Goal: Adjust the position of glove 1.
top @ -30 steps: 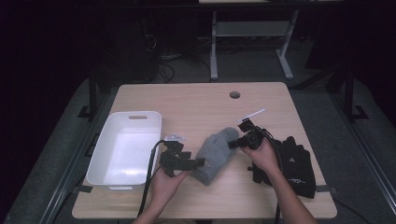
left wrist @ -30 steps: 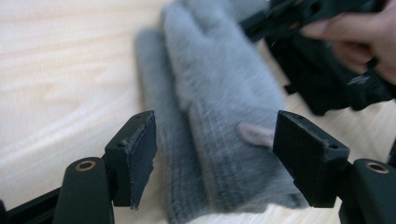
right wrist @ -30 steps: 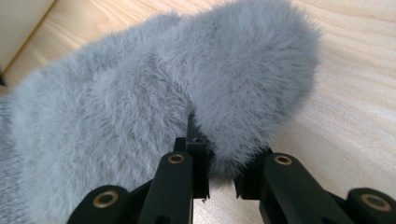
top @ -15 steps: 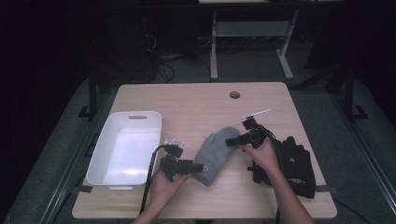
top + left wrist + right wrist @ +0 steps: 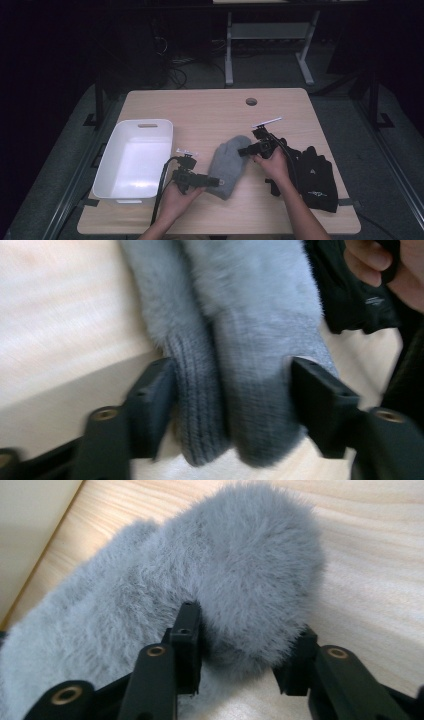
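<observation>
A pair of fuzzy grey mittens [image 5: 227,162] lies aslant on the wooden table [image 5: 200,110]. My left gripper [image 5: 215,181] is at their near end. In the left gripper view both knit cuffs [image 5: 235,405] sit between the jaws of the left gripper [image 5: 230,385], which have just been opening; the pads rest at the cuffs' sides without squeezing. My right gripper [image 5: 242,150] is at the far, rounded end. Its jaws have just been closing, and in the right gripper view the right gripper [image 5: 245,645] pinches the furry tip [image 5: 250,570].
A white plastic bin [image 5: 145,123] stands at the left of the table. Black gloves [image 5: 312,175] lie at the right, under the right forearm. A cable hole [image 5: 251,101] is near the back edge. Bare wood lies behind the mittens.
Both hands stay at the mittens' two ends. The right gripper has shifted slightly on the furry tip. The mittens lie about where they were.
</observation>
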{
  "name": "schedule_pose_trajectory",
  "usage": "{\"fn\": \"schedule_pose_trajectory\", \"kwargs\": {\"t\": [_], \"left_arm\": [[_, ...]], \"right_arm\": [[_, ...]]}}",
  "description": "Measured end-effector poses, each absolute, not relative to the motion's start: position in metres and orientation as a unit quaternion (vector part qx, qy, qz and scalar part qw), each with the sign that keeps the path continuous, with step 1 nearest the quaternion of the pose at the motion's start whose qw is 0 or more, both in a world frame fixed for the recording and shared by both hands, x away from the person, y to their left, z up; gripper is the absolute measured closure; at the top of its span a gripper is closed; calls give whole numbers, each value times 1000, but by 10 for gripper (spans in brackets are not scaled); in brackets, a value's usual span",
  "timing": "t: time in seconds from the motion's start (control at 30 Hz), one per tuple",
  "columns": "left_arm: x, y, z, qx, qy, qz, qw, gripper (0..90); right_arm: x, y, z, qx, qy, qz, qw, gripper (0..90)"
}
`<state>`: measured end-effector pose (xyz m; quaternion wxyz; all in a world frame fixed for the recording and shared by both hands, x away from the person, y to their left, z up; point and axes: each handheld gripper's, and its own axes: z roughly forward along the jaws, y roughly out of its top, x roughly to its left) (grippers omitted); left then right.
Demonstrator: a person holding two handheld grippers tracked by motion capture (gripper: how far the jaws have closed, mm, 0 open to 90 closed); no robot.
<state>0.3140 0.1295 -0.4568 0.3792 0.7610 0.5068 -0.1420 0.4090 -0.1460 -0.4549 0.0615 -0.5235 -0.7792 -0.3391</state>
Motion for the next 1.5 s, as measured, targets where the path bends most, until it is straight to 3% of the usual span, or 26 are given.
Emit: {"fn": "schedule_pose_trajectory", "kwargs": {"t": [0.43,1.5], "left_arm": [[314,129,-451,775,473,-140,396,511],[307,124,-428,783,434,-154,418,528]], "right_arm": [[407,-147,-455,-520,-771,-358,82,757],[392,-166,-414,-501,-777,-376,68,768]]}}
